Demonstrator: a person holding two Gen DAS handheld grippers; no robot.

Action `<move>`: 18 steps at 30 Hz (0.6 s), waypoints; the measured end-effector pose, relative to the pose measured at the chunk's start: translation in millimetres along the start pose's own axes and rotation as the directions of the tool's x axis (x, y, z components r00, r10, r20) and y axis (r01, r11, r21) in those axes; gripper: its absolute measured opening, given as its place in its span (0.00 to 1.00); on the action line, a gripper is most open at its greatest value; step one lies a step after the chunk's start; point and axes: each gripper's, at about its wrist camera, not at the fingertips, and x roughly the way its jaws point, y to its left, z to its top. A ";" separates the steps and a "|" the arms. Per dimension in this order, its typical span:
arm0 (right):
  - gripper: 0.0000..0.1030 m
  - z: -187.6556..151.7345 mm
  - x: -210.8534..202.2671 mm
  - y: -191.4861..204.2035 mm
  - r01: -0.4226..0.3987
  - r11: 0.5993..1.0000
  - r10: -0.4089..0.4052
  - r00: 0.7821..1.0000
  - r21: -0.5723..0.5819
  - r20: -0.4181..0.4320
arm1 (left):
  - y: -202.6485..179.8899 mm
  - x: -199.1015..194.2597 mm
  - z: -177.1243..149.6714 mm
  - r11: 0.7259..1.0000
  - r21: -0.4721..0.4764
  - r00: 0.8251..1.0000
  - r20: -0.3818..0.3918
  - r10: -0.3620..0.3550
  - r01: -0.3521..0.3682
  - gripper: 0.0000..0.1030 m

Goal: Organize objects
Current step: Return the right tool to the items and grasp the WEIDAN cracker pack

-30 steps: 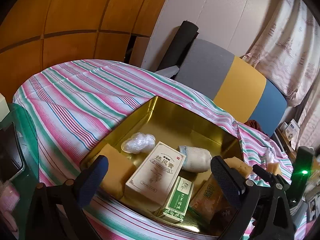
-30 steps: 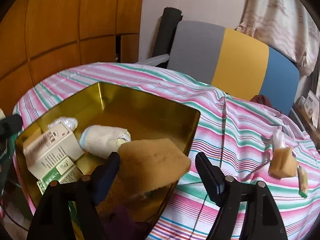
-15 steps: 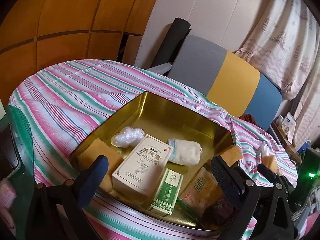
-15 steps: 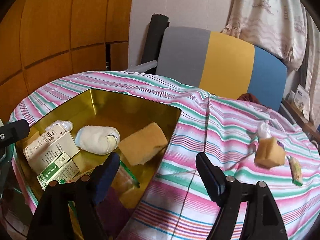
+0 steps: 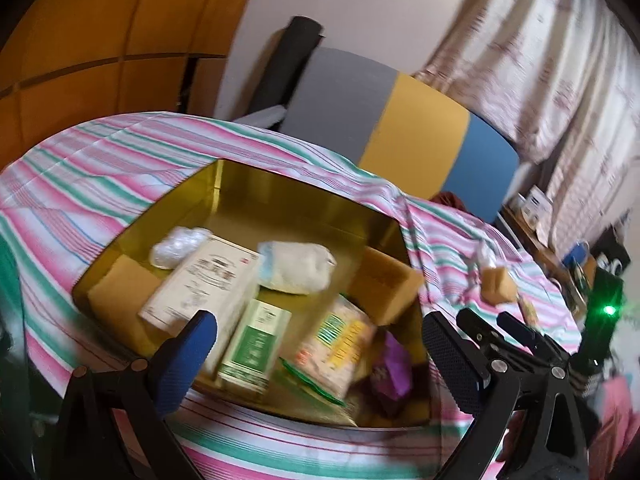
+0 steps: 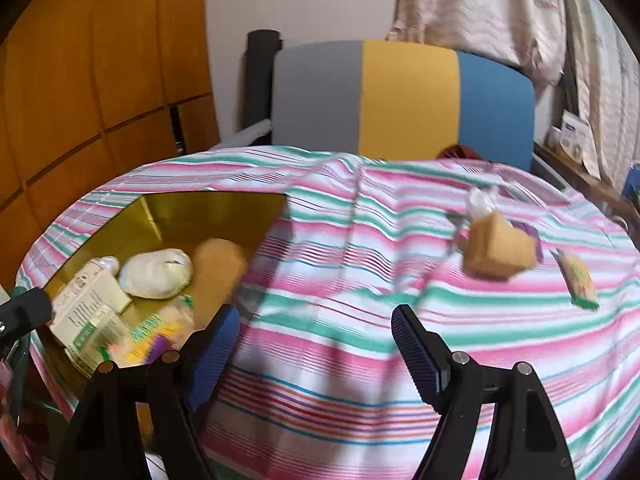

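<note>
A gold tin tray (image 5: 304,192) sits on the striped tablecloth (image 5: 100,168). It holds a yellow sponge (image 5: 120,292), a plastic wad (image 5: 180,244), a cream box (image 5: 204,284), a green box (image 5: 256,348), a rolled white cloth (image 5: 296,266), a second sponge (image 5: 388,284), a snack packet (image 5: 340,348) and a purple packet (image 5: 390,368). My left gripper (image 5: 320,360) hangs open over the tray's near edge. My right gripper (image 6: 314,356) is open and empty over bare cloth, right of the tray (image 6: 208,212). A third sponge (image 6: 500,254) and a green packet (image 6: 580,280) lie on the cloth further right.
A grey, yellow and blue chair back (image 6: 400,92) stands behind the table. Wooden panelling (image 6: 80,80) fills the left, curtains (image 6: 500,8) the right. A cluttered shelf (image 5: 536,208) runs along the right side. A clear plastic bag (image 6: 480,200) lies by the loose sponge.
The sponge that was between my right gripper's fingers now lies in the tray's right corner. The right gripper has moved right, off the tray. The left gripper has shifted slightly and rolled.
</note>
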 end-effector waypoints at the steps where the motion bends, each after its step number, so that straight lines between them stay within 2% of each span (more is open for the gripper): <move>1: 0.77 -2.5 -0.4 -7.2 0.011 1.000 -0.011 1.000 0.014 -0.006 | -4.4 0.4 -1.6 1.000 0.012 1.000 -0.006 -0.012 0.012 1.00; 11: 0.77 -27.4 -4.1 -79.3 0.102 0.986 -0.095 0.994 0.133 -0.061 | -53.6 0.2 -29.9 0.982 0.143 0.991 -0.071 -0.114 0.123 1.00; 18: 0.77 -40.7 -8.4 -141.5 0.196 0.955 -0.181 0.980 0.223 -0.084 | -85.7 5.5 -45.9 0.962 0.210 0.980 -0.127 -0.151 0.176 1.00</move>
